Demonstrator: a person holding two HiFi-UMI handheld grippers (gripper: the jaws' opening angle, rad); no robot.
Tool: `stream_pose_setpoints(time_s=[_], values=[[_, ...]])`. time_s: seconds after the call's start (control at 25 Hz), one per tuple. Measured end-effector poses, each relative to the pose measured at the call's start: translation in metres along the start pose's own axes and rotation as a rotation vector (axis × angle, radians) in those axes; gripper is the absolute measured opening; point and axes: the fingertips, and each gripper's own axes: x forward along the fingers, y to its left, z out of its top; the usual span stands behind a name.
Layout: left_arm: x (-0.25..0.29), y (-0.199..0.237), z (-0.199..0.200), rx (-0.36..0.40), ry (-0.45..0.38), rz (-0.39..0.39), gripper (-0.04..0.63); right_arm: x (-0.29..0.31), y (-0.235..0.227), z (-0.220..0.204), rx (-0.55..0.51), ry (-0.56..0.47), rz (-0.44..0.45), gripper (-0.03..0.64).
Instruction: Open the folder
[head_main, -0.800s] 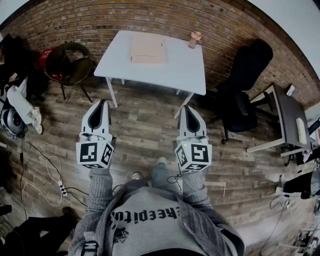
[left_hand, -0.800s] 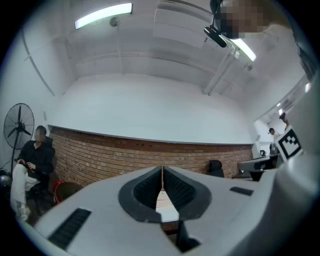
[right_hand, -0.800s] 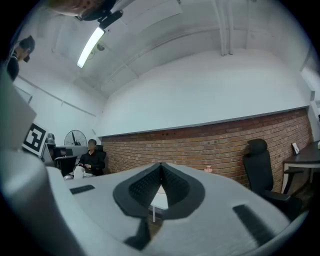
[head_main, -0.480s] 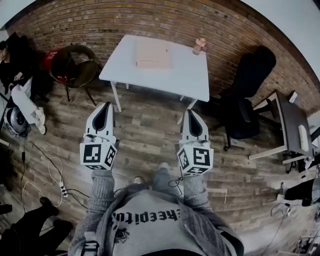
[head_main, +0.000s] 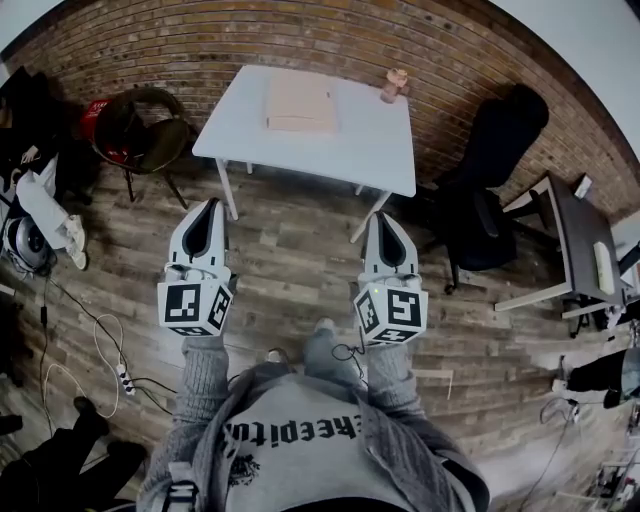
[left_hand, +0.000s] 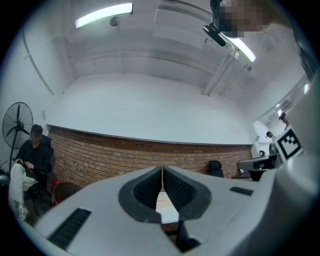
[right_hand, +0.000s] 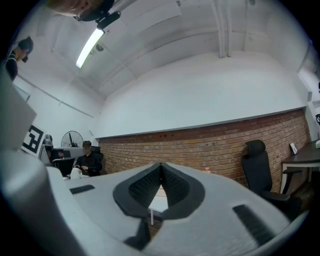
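A closed tan folder (head_main: 300, 102) lies flat on the white table (head_main: 345, 145) by the brick wall, far ahead of me. My left gripper (head_main: 210, 204) and right gripper (head_main: 381, 217) are held side by side over the wooden floor, short of the table, and both point at it. Each has its jaws shut with nothing between them. In the left gripper view the left gripper (left_hand: 162, 170) shows its pads closed, with a strip of the table (left_hand: 168, 216) below them. The right gripper (right_hand: 160, 165) looks the same in the right gripper view.
A small pinkish object (head_main: 393, 84) stands at the table's far right corner. A green chair (head_main: 140, 125) is left of the table, a black office chair (head_main: 490, 170) and a dark desk (head_main: 580, 240) to the right. Cables (head_main: 100, 345) trail on the floor at left. A person (left_hand: 32, 157) sits by the wall.
The head view has swayed a little. Both grippers stay shut, side by side, in nearly the same place. Dark legs at the lower left have shifted.
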Motion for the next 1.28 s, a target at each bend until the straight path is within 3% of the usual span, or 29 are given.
stream_pose_setpoints(time_s=[0.36,1.28], values=[[0.032,-0.005,-0.022,-0.020,0.022,-0.010,0.012,0.024,-0.019,-0.013,0.019,0.011,0.000,0.005],[0.242,0.035,-0.047,0.011,-0.028,0.076,0.012,0.251,-0.095,-0.012,0.012,-0.042,0.118,0.005]])
